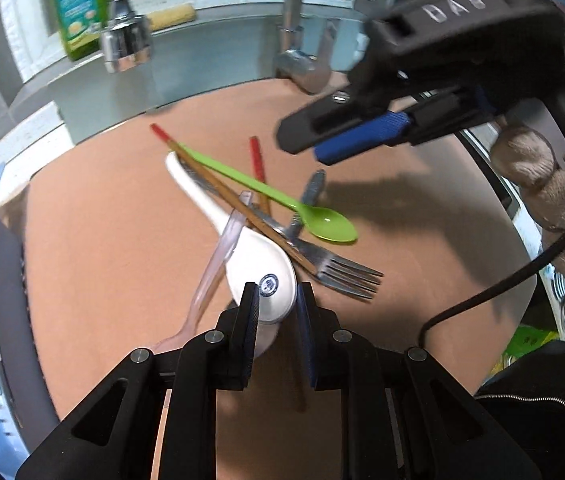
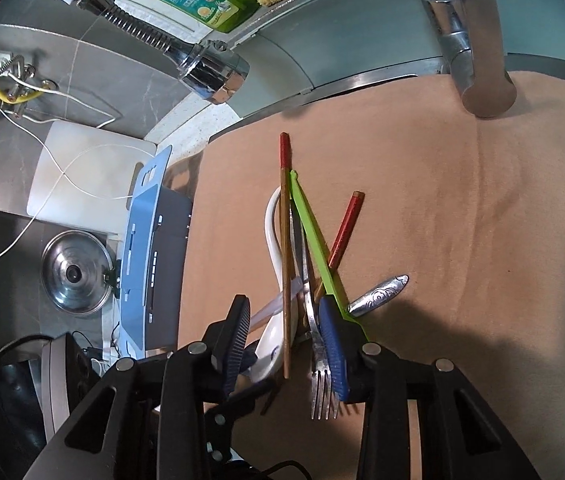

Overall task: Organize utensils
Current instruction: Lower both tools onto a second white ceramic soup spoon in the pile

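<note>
Fingertips of the left gripper (image 1: 278, 300) sit narrow around the bowl of a white ceramic spoon (image 1: 260, 276), pads close on either side of it; whether they actually press it cannot be told. A clear plastic spoon (image 1: 218, 260) leans across the ceramic spoon's handle just beside the left finger. Next out in the heap on the tan mat (image 1: 102, 240) lie a steel fork (image 1: 338, 272), a wooden chopstick (image 1: 242, 208) with a red end, and a green plastic spoon (image 1: 266, 192) resting over them all. A second red-ended chopstick (image 1: 257, 160) and an embossed metal handle (image 1: 312, 188) poke out behind.

Hovering above the far side of the pile, the right gripper (image 2: 286, 340) has its fingers partly apart, with the fork, chopstick and ceramic spoon showing between them in the right wrist view; no pad clearly presses anything.

Left of the mat stands a blue utensil holder (image 2: 142, 248). Beyond are two faucets (image 1: 126, 40) and a green detergent bottle (image 1: 76, 8).
</note>
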